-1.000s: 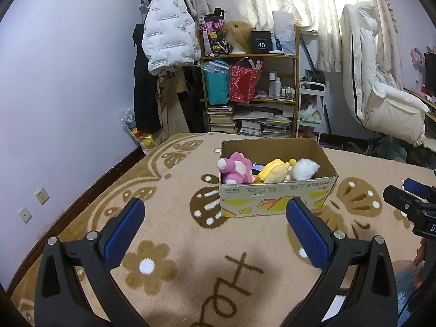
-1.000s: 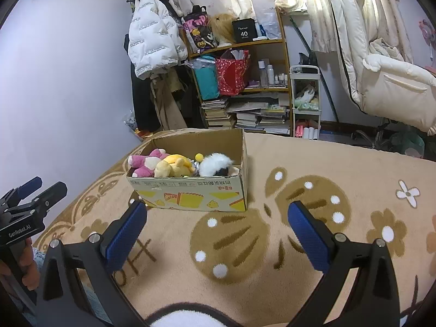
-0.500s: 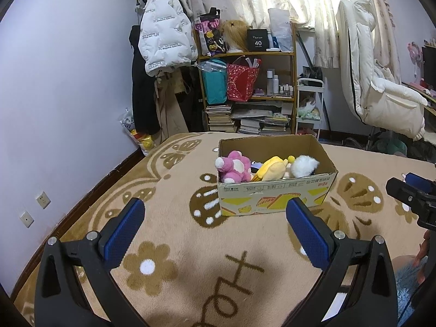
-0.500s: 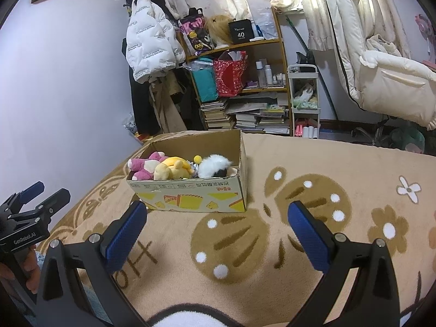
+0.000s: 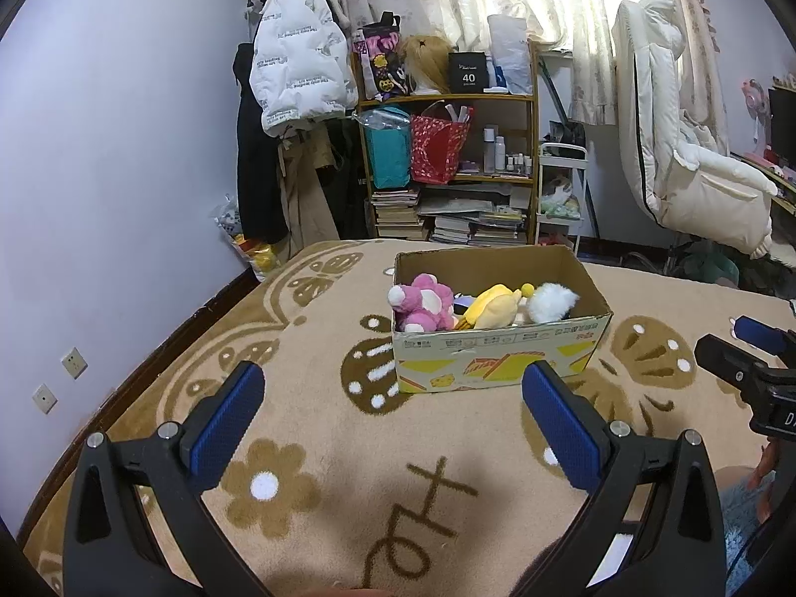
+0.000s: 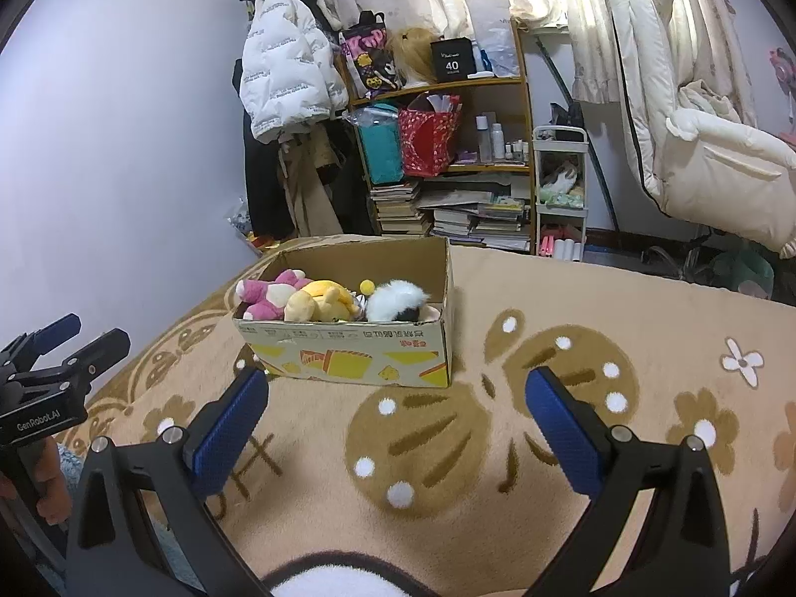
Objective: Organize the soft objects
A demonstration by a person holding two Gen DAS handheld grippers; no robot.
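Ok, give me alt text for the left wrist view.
An open cardboard box on a patterned beige rug holds a pink plush, a yellow plush and a white plush. The open, empty left gripper frames it; behind stands a cluttered shelf.

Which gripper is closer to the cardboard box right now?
About equal; I cannot pick a side. The left gripper sits in front of the cardboard box, facing its long side. The right gripper sits in front toward the box's right end. Both are open, apart from it.
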